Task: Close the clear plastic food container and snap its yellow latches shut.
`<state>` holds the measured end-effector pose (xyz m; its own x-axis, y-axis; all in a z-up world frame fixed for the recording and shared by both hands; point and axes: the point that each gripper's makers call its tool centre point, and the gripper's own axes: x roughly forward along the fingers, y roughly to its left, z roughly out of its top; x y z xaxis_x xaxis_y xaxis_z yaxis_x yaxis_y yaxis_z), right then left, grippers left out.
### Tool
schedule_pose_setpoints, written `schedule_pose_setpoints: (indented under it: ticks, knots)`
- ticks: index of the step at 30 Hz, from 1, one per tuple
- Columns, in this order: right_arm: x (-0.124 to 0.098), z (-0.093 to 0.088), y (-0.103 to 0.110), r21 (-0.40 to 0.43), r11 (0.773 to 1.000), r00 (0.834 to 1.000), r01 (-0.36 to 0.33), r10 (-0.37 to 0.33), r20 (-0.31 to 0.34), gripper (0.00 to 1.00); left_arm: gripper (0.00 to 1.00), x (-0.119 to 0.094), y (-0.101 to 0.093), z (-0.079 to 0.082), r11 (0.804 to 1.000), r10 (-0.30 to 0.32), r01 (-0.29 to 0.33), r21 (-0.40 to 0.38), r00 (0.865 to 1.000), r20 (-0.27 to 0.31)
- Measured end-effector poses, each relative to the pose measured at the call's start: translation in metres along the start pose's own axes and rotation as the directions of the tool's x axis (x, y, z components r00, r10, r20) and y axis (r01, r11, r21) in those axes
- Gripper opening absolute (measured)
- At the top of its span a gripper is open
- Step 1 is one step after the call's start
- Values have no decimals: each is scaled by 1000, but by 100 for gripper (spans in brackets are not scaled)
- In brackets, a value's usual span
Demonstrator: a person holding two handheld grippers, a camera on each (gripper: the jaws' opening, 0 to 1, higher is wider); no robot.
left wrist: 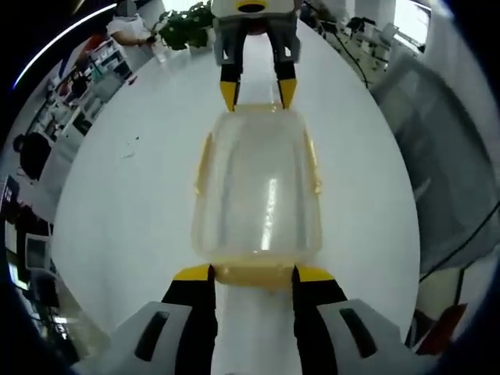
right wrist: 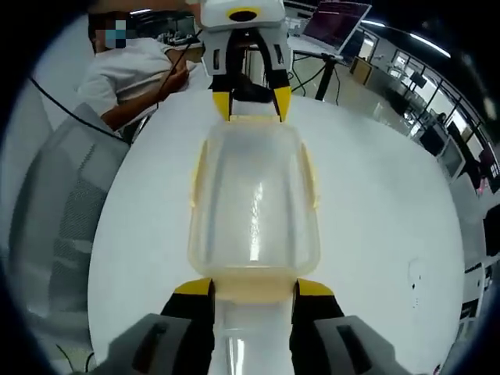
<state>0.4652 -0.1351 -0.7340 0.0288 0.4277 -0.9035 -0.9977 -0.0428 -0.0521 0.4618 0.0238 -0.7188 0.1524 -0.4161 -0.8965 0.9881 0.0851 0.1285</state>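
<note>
Where the left gripper view looks along its own two jaws, a clear plastic food container [left wrist: 258,187] lies flat on a round white table [left wrist: 117,234], its lid on top. The left gripper [left wrist: 253,273] sits at the container's near short end, its yellow-tipped black jaws spread apart on either side of the yellow end latch [left wrist: 254,275], the tips touching or just beside it; they are not clamped on anything. Yellow latches [left wrist: 205,164] also run along both long sides. At the far short end, the right gripper [left wrist: 258,92] points back toward the camera, its jaws parted with the yellow tips at the container's far corners. A potted plant [left wrist: 186,25] stands beyond the table.

In the right gripper view, the same container [right wrist: 254,207] lies lengthwise from the opposite end. The right gripper [right wrist: 254,287] frames the near end latch [right wrist: 254,291] with its jaws apart, gripping nothing. The left gripper [right wrist: 251,104] faces it at the far end, jaws likewise spread. A person in a white shirt [right wrist: 129,74] sits beyond the table, and a grey mesh chair [right wrist: 66,203] stands beside the table.
</note>
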Motion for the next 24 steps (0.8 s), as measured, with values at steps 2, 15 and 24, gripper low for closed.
schedule_pose_setpoints:
  ticks: [2, 15, 24]
  knots:
    - [-3, -1, -1, -1, 1000, 1000, 2, -2, 1, 36, 36, -1, 1, 4, 1000, 2, -2, -4, 1000, 1]
    - [-23, -25, -3, -3, 1000, 1000, 4, -4, 3, 36, 36, 4, 2, 34, 1000, -6, 6, -6, 1000, 5]
    - [-35, -51, -5, -6, 1000, 1000, 3, -3, -4, 36, 36, 15, 3, 61, 1000, -8, 8, -7, 1000, 20]
